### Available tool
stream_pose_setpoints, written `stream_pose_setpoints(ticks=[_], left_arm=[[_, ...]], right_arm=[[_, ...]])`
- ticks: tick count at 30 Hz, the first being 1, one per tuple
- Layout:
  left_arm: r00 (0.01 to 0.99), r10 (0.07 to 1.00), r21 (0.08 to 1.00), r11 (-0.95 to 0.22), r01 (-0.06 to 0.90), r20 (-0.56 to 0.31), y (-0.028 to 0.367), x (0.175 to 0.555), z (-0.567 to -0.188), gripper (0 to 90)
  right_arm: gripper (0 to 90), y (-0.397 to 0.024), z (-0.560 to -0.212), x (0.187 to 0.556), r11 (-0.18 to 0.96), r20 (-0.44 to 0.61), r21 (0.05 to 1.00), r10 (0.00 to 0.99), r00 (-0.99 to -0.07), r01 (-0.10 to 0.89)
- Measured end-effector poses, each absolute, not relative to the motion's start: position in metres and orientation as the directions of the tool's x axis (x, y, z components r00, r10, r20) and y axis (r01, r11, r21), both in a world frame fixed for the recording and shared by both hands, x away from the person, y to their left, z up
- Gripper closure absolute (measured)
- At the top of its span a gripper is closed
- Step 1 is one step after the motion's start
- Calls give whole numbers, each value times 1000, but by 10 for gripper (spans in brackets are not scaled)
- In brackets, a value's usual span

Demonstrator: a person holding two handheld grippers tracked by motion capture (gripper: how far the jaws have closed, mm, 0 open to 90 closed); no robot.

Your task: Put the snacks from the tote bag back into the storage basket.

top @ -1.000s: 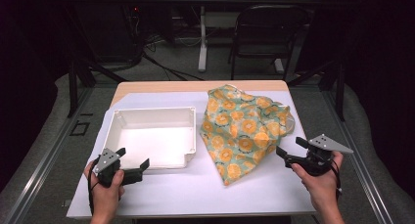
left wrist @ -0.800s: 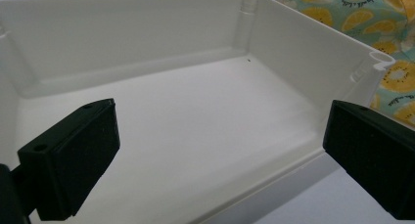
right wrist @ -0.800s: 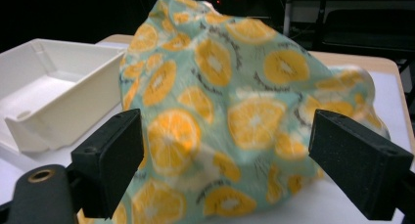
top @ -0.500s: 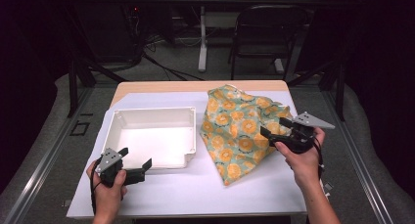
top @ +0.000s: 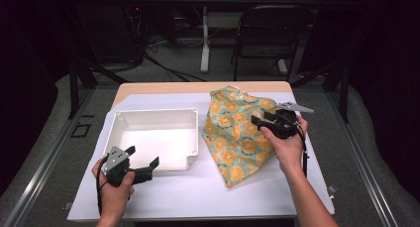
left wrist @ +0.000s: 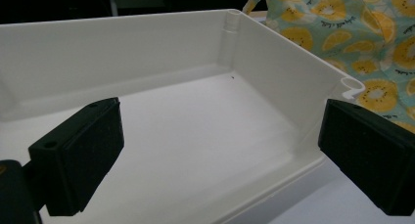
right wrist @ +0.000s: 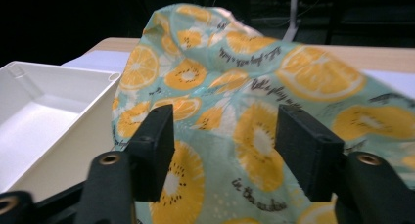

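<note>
While your left tool (top: 143, 163) rests with jaws spread wide at the near edge of the white tray (top: 153, 119), nothing sits between them. To its right, the citrus-print cloth (top: 233, 133) lies crumpled on the tabletop (top: 198, 192), just beside the tray. Your right tool (top: 262, 124), jaws half-spread and just closing, straddles the cloth's right side without pinching it yet.

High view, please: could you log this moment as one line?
right tool: over cloth, jaws just closing, no grip | left tool: open by tray
</note>
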State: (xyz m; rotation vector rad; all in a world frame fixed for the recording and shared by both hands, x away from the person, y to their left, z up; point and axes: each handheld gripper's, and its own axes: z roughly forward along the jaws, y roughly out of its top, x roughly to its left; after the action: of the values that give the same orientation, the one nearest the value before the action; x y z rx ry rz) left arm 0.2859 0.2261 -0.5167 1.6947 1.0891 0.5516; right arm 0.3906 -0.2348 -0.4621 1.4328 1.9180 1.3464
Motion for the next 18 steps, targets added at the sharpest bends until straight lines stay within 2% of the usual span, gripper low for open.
stream_pose_setpoints(ticks=[2, 4, 7, 11, 12, 18], left_arm=[[497, 857, 908, -93, 408, -136, 224, 286, -517, 32], [503, 854, 907, -102, 408, -130, 221, 286, -517, 32], [507, 852, 904, -106, 414, -132, 216, 289, -516, 35], [508, 849, 905, -96, 415, -142, 210, 292, -512, 49], [515, 846, 908, -97, 408, -141, 206, 293, -510, 49], [530, 837, 911, -101, 399, -139, 188, 301, -500, 63]], right_arm=[[517, -231, -465, 392, 28, 212, 847, 898, -385, 531], [699, -230, -468, 393, 32, 210, 841, 901, -380, 540], [879, -235, -468, 391, 34, 212, 846, 894, -394, 532], [900, -237, -467, 386, 55, 204, 854, 879, -431, 517], [900, -237, -466, 378, 57, 191, 874, 873, -449, 482], [900, -238, -463, 354, 53, 190, 900, 845, -500, 432]])
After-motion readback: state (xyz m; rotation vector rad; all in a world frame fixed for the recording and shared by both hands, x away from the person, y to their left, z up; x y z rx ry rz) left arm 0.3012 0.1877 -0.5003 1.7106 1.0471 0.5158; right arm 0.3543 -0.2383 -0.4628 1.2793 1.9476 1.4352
